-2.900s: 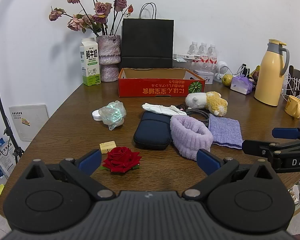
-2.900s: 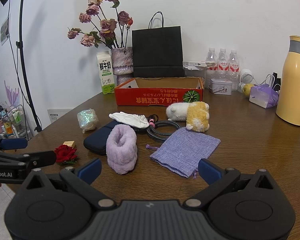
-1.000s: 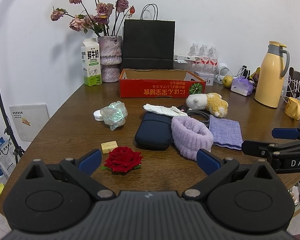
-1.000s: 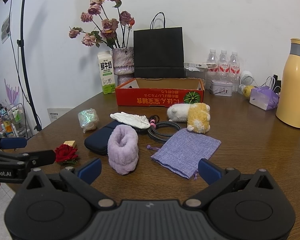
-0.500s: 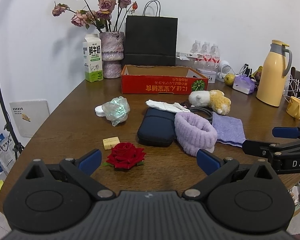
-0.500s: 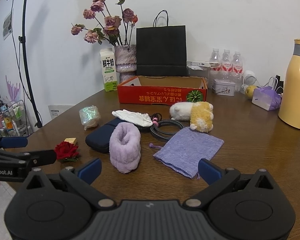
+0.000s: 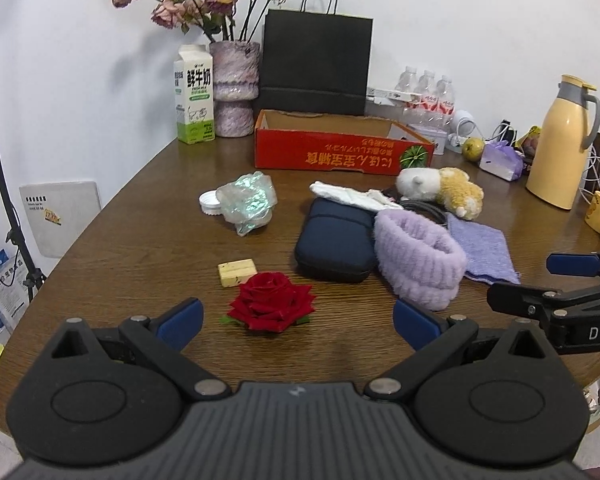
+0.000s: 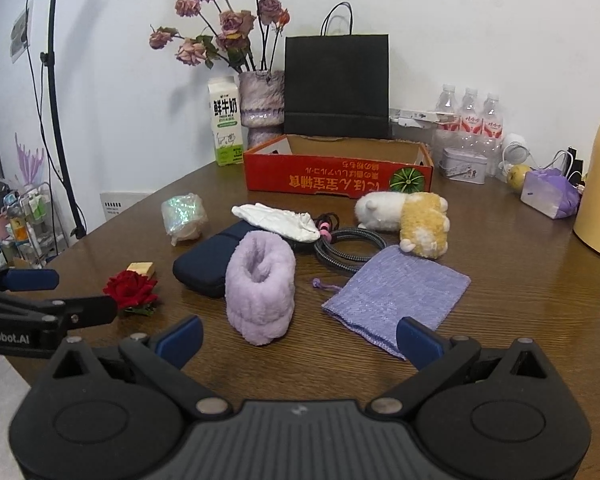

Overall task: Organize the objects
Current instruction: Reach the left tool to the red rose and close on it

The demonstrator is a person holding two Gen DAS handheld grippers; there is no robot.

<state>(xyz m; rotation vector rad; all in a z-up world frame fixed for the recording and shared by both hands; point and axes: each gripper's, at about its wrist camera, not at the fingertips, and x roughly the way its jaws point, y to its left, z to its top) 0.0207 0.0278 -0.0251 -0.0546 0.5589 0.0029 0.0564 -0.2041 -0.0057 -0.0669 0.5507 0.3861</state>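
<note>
A red rose (image 7: 271, 301) lies on the brown table (image 7: 148, 248), just ahead of my open left gripper (image 7: 298, 318); nothing sits between its fingers. Beyond it are a small tan block (image 7: 237, 272), a dark blue case (image 7: 334, 238), a fluffy lilac band (image 7: 418, 258) and a lilac knit pouch (image 7: 482, 248). My right gripper (image 8: 298, 336) is open and empty, with the lilac band (image 8: 260, 286) and pouch (image 8: 396, 290) ahead of it. A plush toy (image 8: 406, 218), coiled cable (image 8: 346, 246), white cloth (image 8: 278, 220) and iridescent wrap (image 8: 184, 214) lie farther back. The red open box (image 8: 338, 174) stands behind them.
A milk carton (image 7: 194, 94), a vase of dried roses (image 7: 234, 88) and a black paper bag (image 7: 316, 64) line the wall. Water bottles (image 8: 470, 114), a tin (image 8: 464, 162) and a yellow thermos (image 7: 562, 140) stand at the right. A white cap (image 7: 211, 201) lies by the wrap.
Both grippers have crept forward and lower toward the table, so the objects look nearer. The rose sits closer to the left gripper's fingers. Nothing on the table has moved.
</note>
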